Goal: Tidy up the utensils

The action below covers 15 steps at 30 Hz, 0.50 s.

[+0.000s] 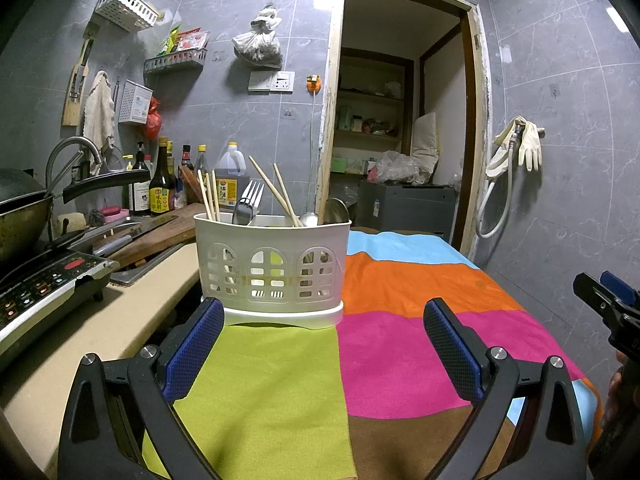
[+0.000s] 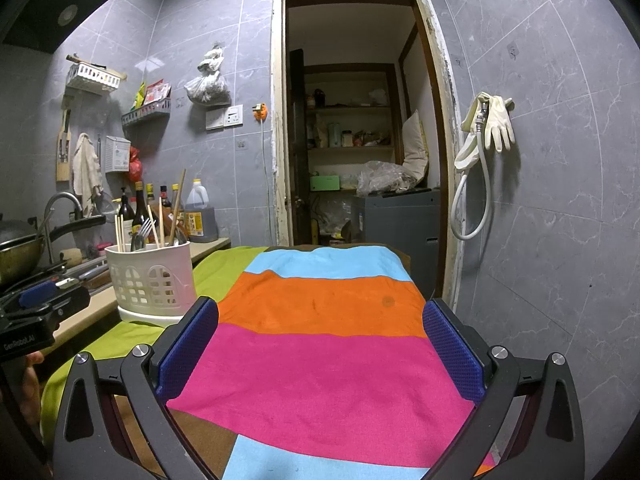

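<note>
A white plastic utensil caddy with arched cut-outs (image 1: 272, 268) stands upright at the far left edge of the table covered in a colour-block cloth (image 1: 400, 292), on the lime-green patch, just beside the beige kitchen counter (image 1: 132, 304). Its load points upward — pale wooden chopsticks (image 1: 280, 196) lean with their long axes tilted left, a silver metal fork (image 1: 253, 196) stands tines-up, and a metal spoon (image 1: 309, 219) shows its bowl above the rim. The left hand-held gripper (image 1: 324, 348) sits wide open and empty before the caddy; the right hand-held gripper (image 2: 320, 350) is likewise spread open, empty, over the pink and orange bands.
</note>
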Each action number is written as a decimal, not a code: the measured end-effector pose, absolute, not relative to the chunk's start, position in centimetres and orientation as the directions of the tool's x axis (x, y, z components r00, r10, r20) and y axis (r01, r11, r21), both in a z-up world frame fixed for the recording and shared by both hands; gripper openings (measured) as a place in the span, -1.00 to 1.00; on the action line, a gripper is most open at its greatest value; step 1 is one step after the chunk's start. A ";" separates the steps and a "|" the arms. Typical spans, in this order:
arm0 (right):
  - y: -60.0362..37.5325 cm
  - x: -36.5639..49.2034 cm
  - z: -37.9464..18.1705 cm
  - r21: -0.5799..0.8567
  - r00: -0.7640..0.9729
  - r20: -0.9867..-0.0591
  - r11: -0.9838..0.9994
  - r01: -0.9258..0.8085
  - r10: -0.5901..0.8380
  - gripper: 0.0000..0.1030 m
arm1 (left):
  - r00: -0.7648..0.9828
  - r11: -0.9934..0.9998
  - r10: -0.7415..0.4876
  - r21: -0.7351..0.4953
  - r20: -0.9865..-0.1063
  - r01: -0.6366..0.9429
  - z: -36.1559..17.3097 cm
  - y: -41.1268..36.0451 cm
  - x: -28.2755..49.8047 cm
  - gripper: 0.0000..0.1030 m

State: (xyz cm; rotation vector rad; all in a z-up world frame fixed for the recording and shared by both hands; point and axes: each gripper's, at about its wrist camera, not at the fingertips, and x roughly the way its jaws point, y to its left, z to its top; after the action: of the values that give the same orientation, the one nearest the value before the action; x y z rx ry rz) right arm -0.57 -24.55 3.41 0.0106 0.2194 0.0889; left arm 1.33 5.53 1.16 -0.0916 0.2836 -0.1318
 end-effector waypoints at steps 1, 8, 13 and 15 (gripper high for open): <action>-24.6 -0.6 3.4 0.020 0.972 -0.219 0.996 -0.087 0.089 1.00 | 0.951 0.987 -0.142 -0.108 -0.273 0.116 1.2 5.6 1.3 0.90; -24.5 -0.6 3.4 0.020 0.971 -0.220 0.996 -0.087 0.090 1.00 | 0.952 0.987 -0.143 -0.109 -0.272 0.117 1.2 5.5 1.3 0.90; -24.4 -0.6 3.5 0.025 0.971 -0.222 0.996 -0.088 0.091 1.00 | 0.952 0.987 -0.143 -0.108 -0.272 0.117 1.2 5.5 1.3 0.90; -24.3 -0.6 3.4 0.023 0.971 -0.221 0.996 -0.087 0.090 1.00 | 0.951 0.987 -0.143 -0.109 -0.273 0.117 1.2 5.6 1.3 0.90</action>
State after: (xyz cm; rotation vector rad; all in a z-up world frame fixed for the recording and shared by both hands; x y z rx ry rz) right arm -0.58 -24.33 3.45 0.0136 0.2238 0.0890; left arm 1.34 5.58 1.17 -0.0923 0.2843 -0.1323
